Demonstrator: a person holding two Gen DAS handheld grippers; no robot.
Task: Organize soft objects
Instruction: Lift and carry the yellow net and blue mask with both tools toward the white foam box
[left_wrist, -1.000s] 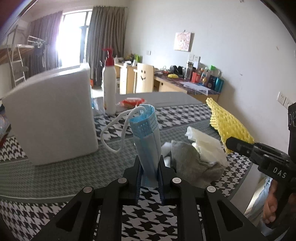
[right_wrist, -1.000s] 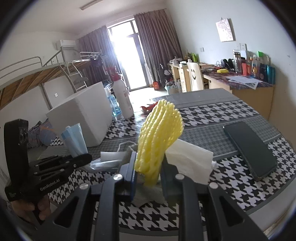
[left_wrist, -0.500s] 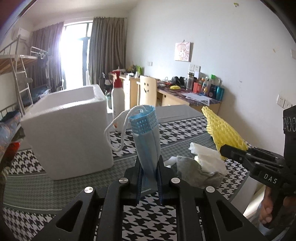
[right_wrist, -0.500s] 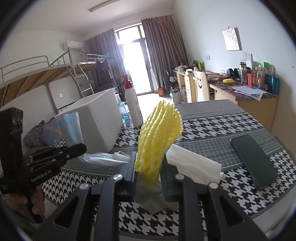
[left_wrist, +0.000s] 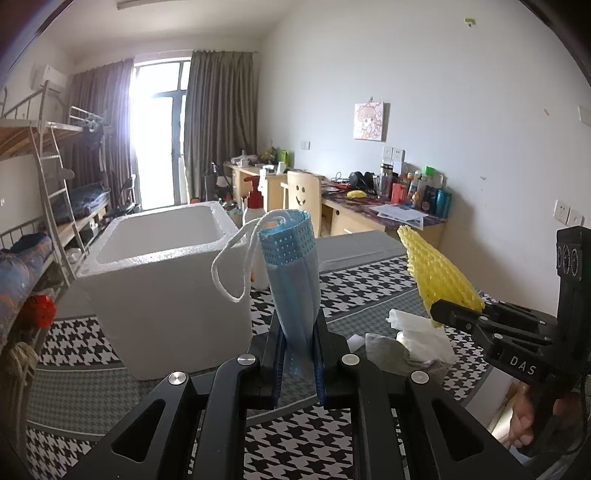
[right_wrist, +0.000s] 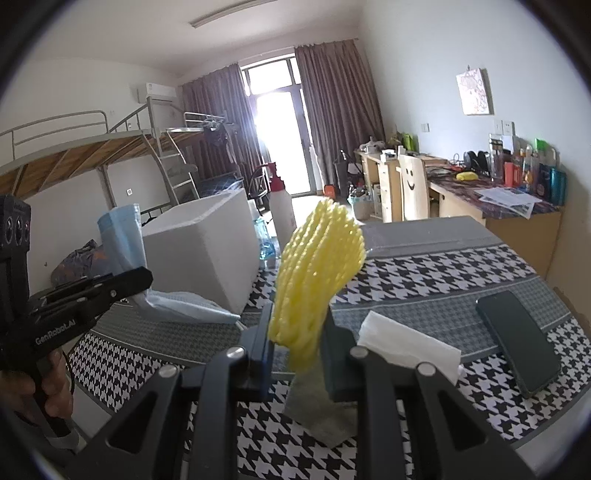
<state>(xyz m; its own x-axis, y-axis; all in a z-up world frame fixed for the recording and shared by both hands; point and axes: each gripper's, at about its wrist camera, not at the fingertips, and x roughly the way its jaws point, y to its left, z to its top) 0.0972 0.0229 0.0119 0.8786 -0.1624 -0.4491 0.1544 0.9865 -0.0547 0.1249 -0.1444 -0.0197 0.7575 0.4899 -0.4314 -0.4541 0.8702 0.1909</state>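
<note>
We have lifted both hands over the last second. Nearest, the left gripper (left_wrist: 298, 354) has its jaws clamped on the blue face mask (left_wrist: 293, 280), and the right gripper (right_wrist: 297, 350) has its jaws clamped on the yellow foam net (right_wrist: 314, 273), both now well above the checked surface (right_wrist: 424, 280). The tissue (right_wrist: 402, 343) and grey cloth (left_wrist: 388, 350) remain below. Beyond, the open white foam box (left_wrist: 162, 280) now shows its inside; what we see of it looks empty, so we judge both items go there next.
</note>
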